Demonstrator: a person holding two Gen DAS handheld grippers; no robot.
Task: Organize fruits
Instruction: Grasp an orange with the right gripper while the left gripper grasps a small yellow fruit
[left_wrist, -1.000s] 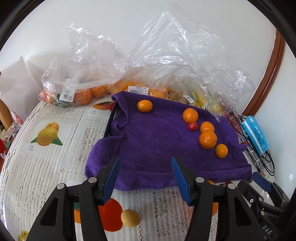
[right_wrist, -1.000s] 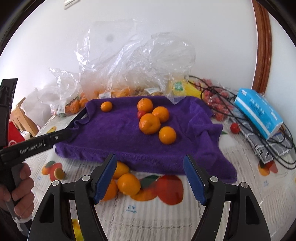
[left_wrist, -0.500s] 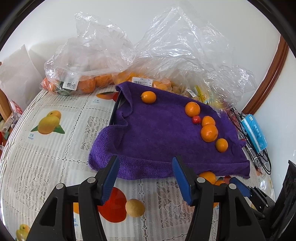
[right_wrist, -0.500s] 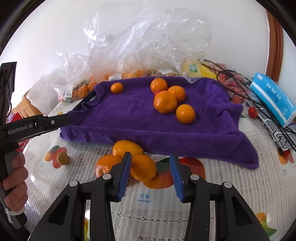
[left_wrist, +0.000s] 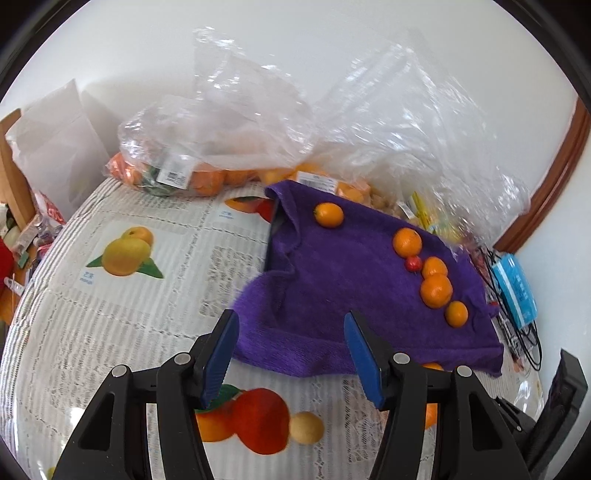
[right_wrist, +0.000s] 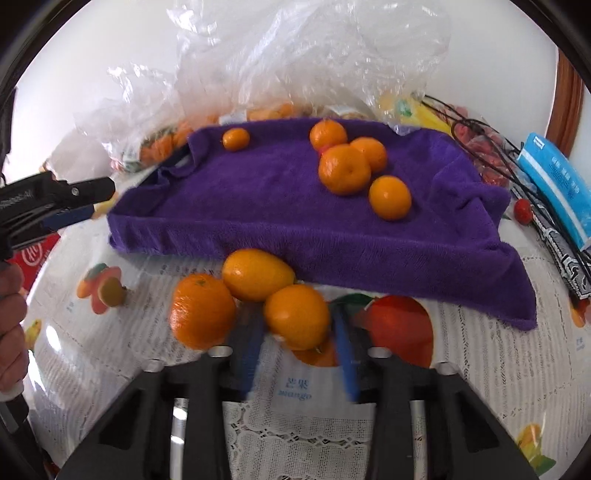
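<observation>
Right wrist view showed the right gripper (right_wrist: 297, 332) low over the fruit-printed tablecloth (right_wrist: 461, 373), its blue fingers (right_wrist: 249, 350) blurred and closing on a small orange fruit (right_wrist: 296, 317) that sat squarely between them, near their tips. The pads lay against both sides of that fruit, as far as the blur allowed. Touching it at the upper left was an oval orange fruit (right_wrist: 256, 275), and left of that, outside the left finger, a rounder mandarin (right_wrist: 202, 310). All three lay on the tablecloth just in front of the near edge of the purple towel (right_wrist: 258, 192). On the towel, well beyond the fingertips, a cluster of oranges (right_wrist: 345, 168) sat at the right, and a lone small orange (right_wrist: 235, 139) lay near the far left corner. Clear plastic bags (right_wrist: 280, 62) of fruit stood behind the towel, and a blue packet (right_wrist: 554, 184) lay at the far right over black cables.

From the left wrist view, the left gripper (left_wrist: 290, 343) hovered with its blue fingers (left_wrist: 221, 350) spread apart and nothing between them; only the towel's near edge showed through the gap. A small pale round fruit (left_wrist: 306, 427) lay on the tablecloth below the gap, near the printed red fruit. The cluster of oranges was well off to the right of the fingers. A person's hand (right_wrist: 11, 332) gripped the left tool's handle at the left edge of the right wrist view.
</observation>
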